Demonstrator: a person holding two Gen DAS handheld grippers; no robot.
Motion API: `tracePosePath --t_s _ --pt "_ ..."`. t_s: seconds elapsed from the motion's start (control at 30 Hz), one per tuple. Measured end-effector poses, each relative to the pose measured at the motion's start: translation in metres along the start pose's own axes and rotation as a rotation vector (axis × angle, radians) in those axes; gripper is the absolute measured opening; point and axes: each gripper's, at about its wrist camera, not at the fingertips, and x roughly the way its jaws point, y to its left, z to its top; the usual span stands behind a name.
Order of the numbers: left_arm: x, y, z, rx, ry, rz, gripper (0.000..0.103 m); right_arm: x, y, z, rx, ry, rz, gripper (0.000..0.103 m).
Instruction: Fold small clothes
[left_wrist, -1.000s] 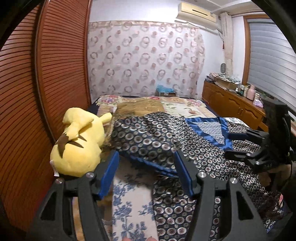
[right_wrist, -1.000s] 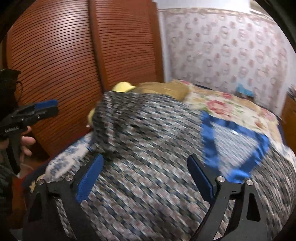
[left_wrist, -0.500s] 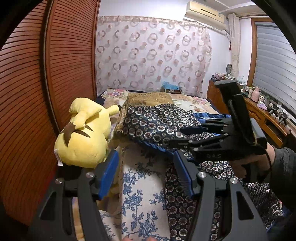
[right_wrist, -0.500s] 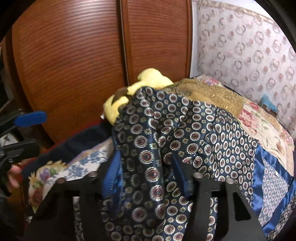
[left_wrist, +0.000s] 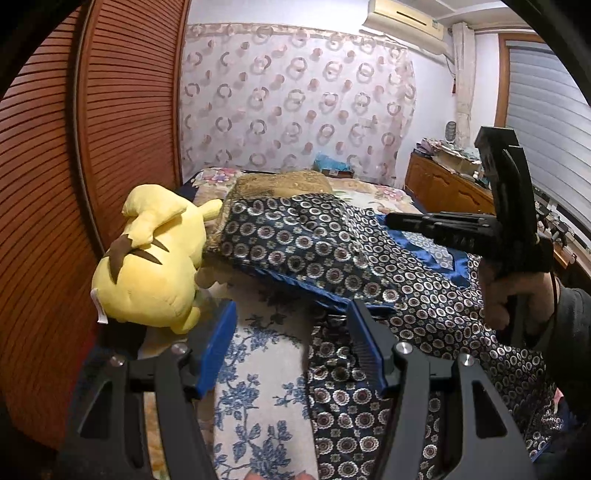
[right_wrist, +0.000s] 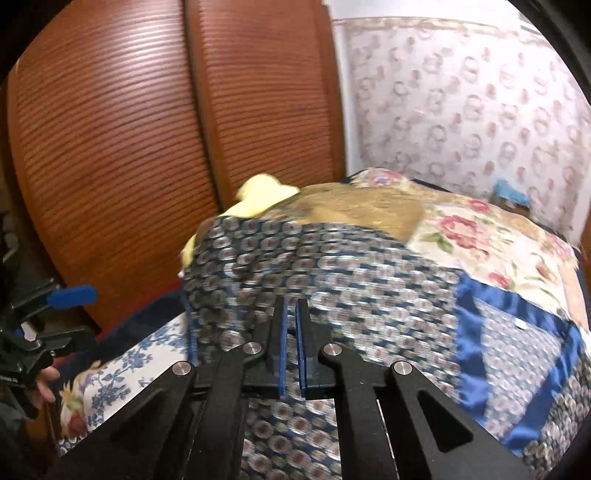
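A navy satin garment patterned with silver rings and blue trim (left_wrist: 325, 247) lies spread across the floral-sheeted bed (left_wrist: 255, 376), its length running away toward the circle-print curtain (left_wrist: 295, 103). The right gripper (right_wrist: 291, 314), jaws together, hovers over it; whether cloth is pinched is unclear. The left gripper (left_wrist: 291, 332) stands apart, empty, beside a yellow plush toy (left_wrist: 151, 266).

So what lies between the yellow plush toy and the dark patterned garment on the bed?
Left wrist view: bare blue-flowered sheet separates the yellow plush toy from the patterned garment.

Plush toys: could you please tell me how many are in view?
1: a yellow plush toy lies at the bed's edge by the wooden doors; bedding may hide others.
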Motion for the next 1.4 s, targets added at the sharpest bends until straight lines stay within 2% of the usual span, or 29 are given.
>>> tracePosePath --t_s 0.1,0.17,0.2,0.23,0.33,0.43,0.5,0.53,0.57,0.67,0.73,0.9,0.93,0.97,1.03,1.07,1.23,1.3,1.4 --pt "0.002 -0.001 0.000 -0.001 0.003 0.001 0.061 -0.002 -0.001 0.002 0.006 0.021 0.041 0.003" --pt "0.001 -0.002 -0.001 -0.008 -0.001 -0.002 0.061 0.005 0.008 0.005 -0.015 0.044 0.067 0.022" --pt "0.001 -0.001 -0.002 -0.010 0.000 -0.003 0.061 0.010 0.014 0.005 -0.029 0.057 0.088 0.043" --pt "0.002 -0.001 -0.003 -0.010 0.001 -0.004 0.061 0.016 0.020 0.008 -0.041 0.066 0.106 0.053" --pt "0.004 0.000 -0.005 -0.008 0.011 -0.001 0.061 0.037 0.041 0.008 -0.080 0.096 0.151 0.053" --pt "0.005 0.002 -0.007 -0.015 0.016 -0.002 0.061 0.062 0.057 0.008 -0.117 0.152 0.143 0.053" --pt "0.007 0.003 -0.010 -0.017 0.022 -0.004 0.061 0.076 0.064 0.008 -0.142 0.189 0.113 0.040" --pt "0.008 0.003 -0.011 -0.017 0.026 -0.006 0.061 0.081 0.065 0.007 -0.148 0.202 0.110 0.022" --pt "0.009 0.003 -0.012 -0.017 0.029 -0.007 0.061 0.082 0.065 0.007 -0.154 0.203 0.112 0.010" --pt "0.012 0.002 -0.015 -0.013 0.036 -0.011 0.061 0.066 0.059 0.008 -0.148 0.137 0.146 0.005" --pt "0.014 0.000 -0.017 -0.013 0.042 -0.015 0.061 0.049 0.044 0.009 -0.088 0.080 0.143 0.005" --pt "0.017 -0.009 -0.019 -0.002 0.046 -0.026 0.061 0.008 0.001 0.002 0.091 -0.002 0.056 0.005" --pt "0.018 -0.010 -0.019 0.001 0.046 -0.028 0.061 0.002 -0.007 -0.001 0.112 -0.002 0.024 0.012" --pt "0.019 -0.011 -0.019 0.005 0.047 -0.029 0.061 -0.004 -0.013 -0.005 0.116 0.002 -0.010 0.028" --pt "0.020 -0.015 -0.017 0.011 0.046 -0.031 0.061 -0.014 -0.024 -0.009 0.099 0.003 -0.061 0.047" --pt "0.020 -0.017 -0.017 0.012 0.045 -0.033 0.061 -0.016 -0.028 -0.011 0.096 0.002 -0.071 0.051" --pt "0.023 -0.024 -0.014 0.021 0.044 -0.043 0.061 -0.019 -0.042 -0.016 0.104 0.026 -0.063 0.052" --pt "0.024 -0.027 -0.014 0.027 0.048 -0.045 0.061 -0.012 -0.038 -0.013 0.101 0.043 -0.038 0.052" --pt "0.026 -0.030 -0.013 0.033 0.051 -0.042 0.061 -0.004 -0.034 -0.016 0.075 0.076 -0.052 0.052"
